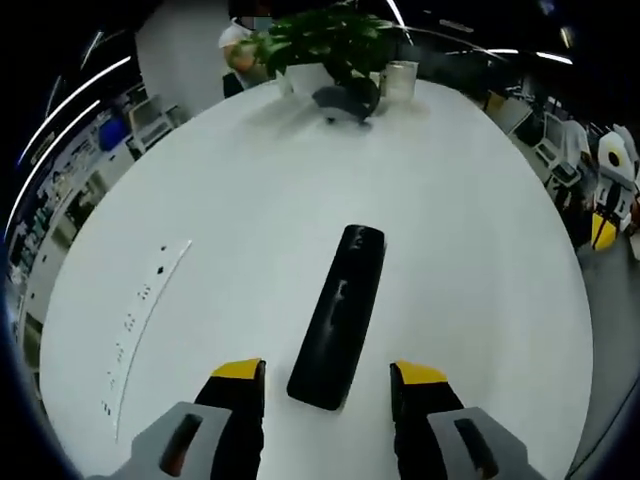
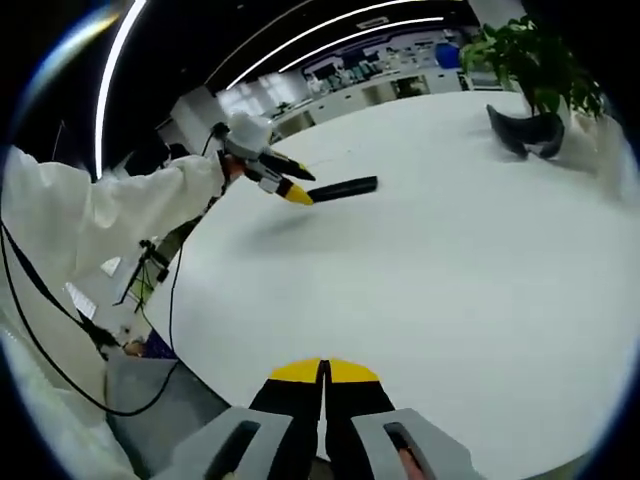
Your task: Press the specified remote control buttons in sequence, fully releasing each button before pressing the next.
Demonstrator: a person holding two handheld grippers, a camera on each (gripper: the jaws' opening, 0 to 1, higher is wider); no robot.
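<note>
A long black remote control [image 1: 340, 315] lies flat on the white table [image 1: 470, 230], pointing away from me. My left gripper [image 1: 330, 375] is open, its yellow-tipped jaws standing either side of the remote's near end without touching it. In the right gripper view the same remote [image 2: 343, 187] lies far off on the table, with the left gripper [image 2: 292, 190] held over its end by a person's white-sleeved arm [image 2: 110, 215]. My right gripper [image 2: 324, 372] is shut with nothing between its jaws, low over the near table edge.
A potted green plant [image 1: 325, 40] and a dark curved object [image 1: 345, 100] stand at the far end of the table, beside a pale cup [image 1: 400, 78]. A white strip with small dark marks [image 1: 140, 310] lies left of the remote. Desks and cables surround the table.
</note>
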